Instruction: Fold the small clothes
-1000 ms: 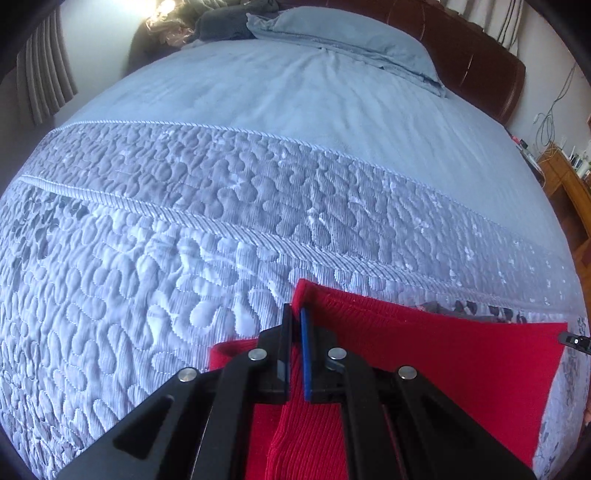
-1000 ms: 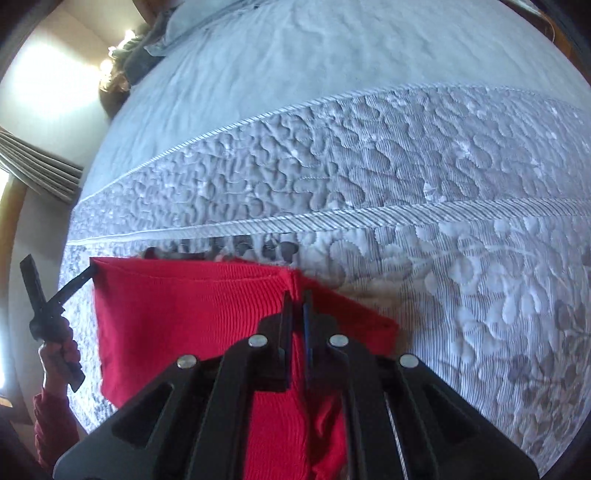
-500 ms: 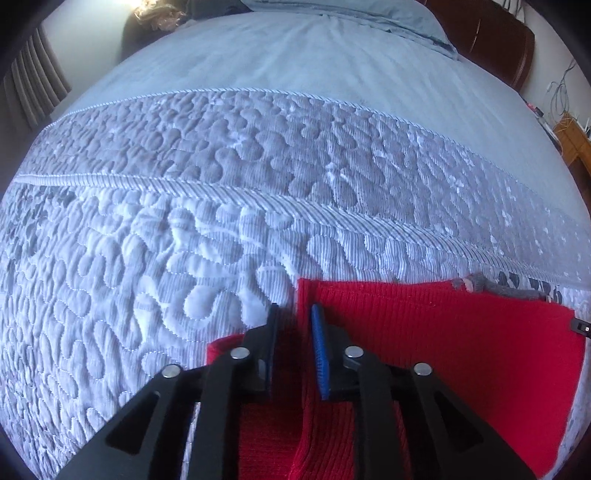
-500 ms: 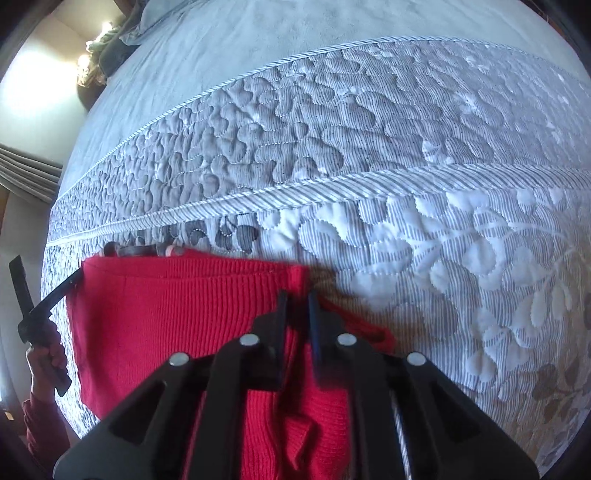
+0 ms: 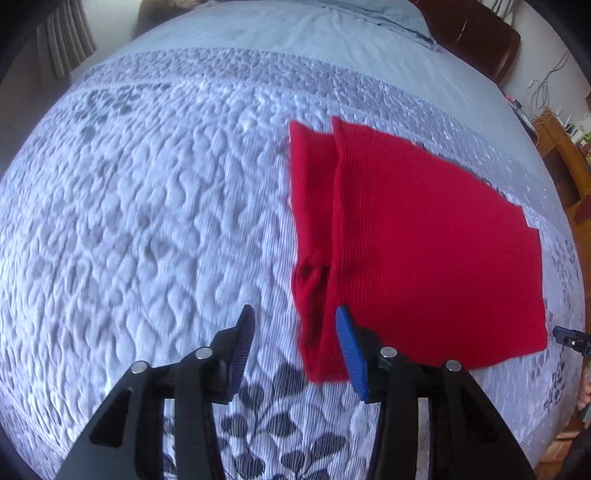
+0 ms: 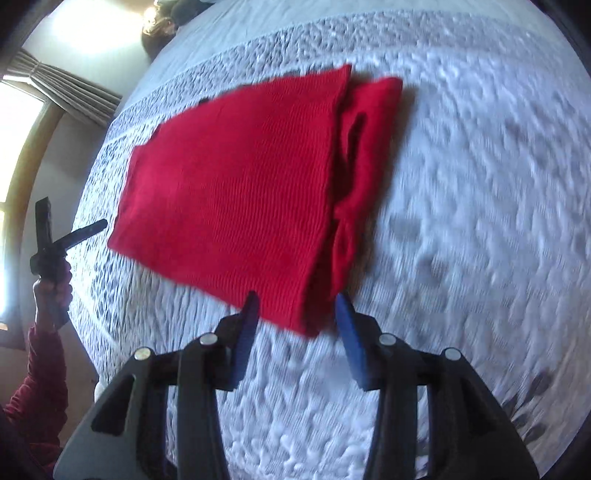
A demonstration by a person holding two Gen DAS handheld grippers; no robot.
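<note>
A red knit garment (image 5: 413, 229) lies folded flat on the quilted bedspread (image 5: 155, 206), with a narrower red layer sticking out along its left edge. My left gripper (image 5: 295, 325) is open and empty, just above the garment's near left corner. In the right wrist view the same garment (image 6: 236, 192) lies flat, its extra layer along the right edge. My right gripper (image 6: 295, 306) is open and empty over the near right corner. The left gripper also shows in the right wrist view (image 6: 70, 236), held by a hand in a red sleeve.
The bed runs far ahead to a blue pillow (image 5: 373, 14) and a dark brown headboard (image 5: 476, 37). A wooden side table (image 5: 561, 144) with cables stands at the right. Curtains (image 6: 70, 92) and a bright window are at the left in the right wrist view.
Both grippers were shut on the red garment's upper corners, then opened and let go. Both have pulled back towards me, so the whole garment now lies flat on the bed.
</note>
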